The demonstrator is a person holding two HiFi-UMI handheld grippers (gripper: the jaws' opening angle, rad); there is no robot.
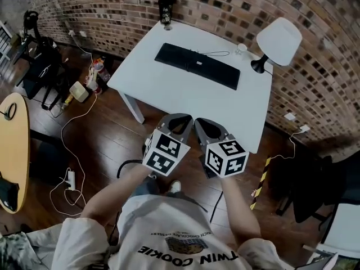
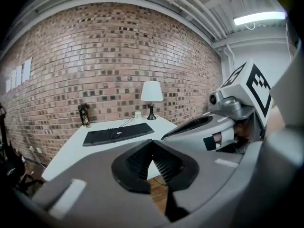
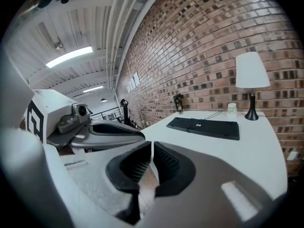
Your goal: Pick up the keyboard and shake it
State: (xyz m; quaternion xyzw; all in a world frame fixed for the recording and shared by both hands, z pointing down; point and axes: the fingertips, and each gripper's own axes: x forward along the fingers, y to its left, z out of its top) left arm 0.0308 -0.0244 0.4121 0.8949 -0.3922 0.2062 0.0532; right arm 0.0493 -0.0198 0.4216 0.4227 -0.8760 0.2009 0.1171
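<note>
A black keyboard [image 1: 197, 65] lies flat on the white table [image 1: 169, 91], toward its far side, with a thin cable running from it. It also shows in the left gripper view as the keyboard [image 2: 118, 134] and in the right gripper view as the keyboard [image 3: 203, 127]. My left gripper [image 1: 179, 119] and right gripper [image 1: 203, 124] hang side by side in front of the table's near edge, short of the keyboard. Both are shut with nothing between the jaws. The left gripper's tips [image 2: 152, 142] meet, and the right gripper's tips [image 3: 152, 145] meet too.
A white-shaded lamp [image 1: 275, 43] stands at the table's far right corner, a small white cup [image 1: 241, 48] beside it. A dark bottle [image 1: 165, 10] stands at the far left corner. A brick wall runs behind. Cables and a power strip [image 1: 71, 180] lie on the wooden floor at left.
</note>
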